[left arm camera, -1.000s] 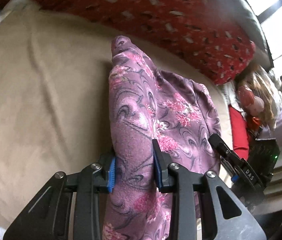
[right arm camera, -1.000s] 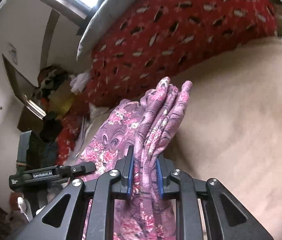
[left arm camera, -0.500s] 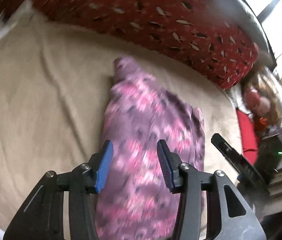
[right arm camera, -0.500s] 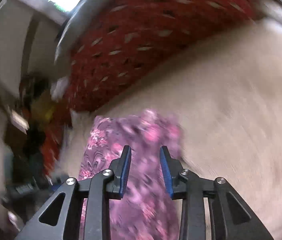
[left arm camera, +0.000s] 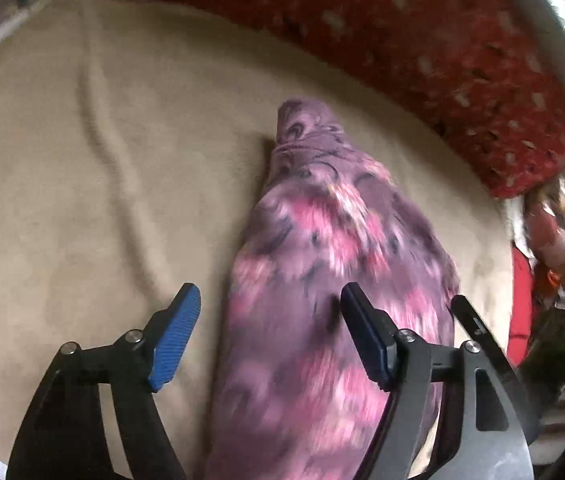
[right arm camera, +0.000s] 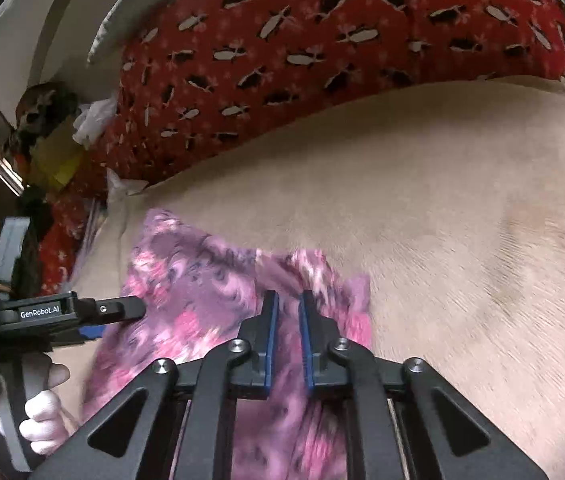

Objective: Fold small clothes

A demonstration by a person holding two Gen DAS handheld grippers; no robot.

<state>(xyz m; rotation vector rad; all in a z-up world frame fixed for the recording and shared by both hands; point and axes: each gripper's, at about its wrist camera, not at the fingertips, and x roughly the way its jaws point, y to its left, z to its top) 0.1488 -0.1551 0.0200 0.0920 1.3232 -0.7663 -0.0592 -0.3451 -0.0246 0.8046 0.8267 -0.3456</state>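
Observation:
A small purple garment with pink flowers (left arm camera: pixel 322 264) lies folded in a long bundle on the beige bed cover (left arm camera: pixel 82 184). My left gripper (left arm camera: pixel 270 304) is wide open just above its near part, the cloth showing between the blue pads. In the right wrist view the same garment (right arm camera: pixel 194 292) lies flat under my right gripper (right arm camera: pixel 287 304), whose jaws stand a narrow gap apart with no cloth pinched between them. The left gripper (right arm camera: pixel 122 307) shows there at the left, held by a hand.
A red patterned bolster (right arm camera: pixel 322 52) runs along the back of the bed and shows in the left wrist view (left arm camera: pixel 422 40). A doll and red cloth (left arm camera: pixel 550 232) lie at the right edge. Clutter (right arm camera: pixel 50 140) is piled at the left.
Both grippers have let go of the garment, which dropped onto the bed. The left jaws opened wide; the right opened, then narrowed to a small gap.

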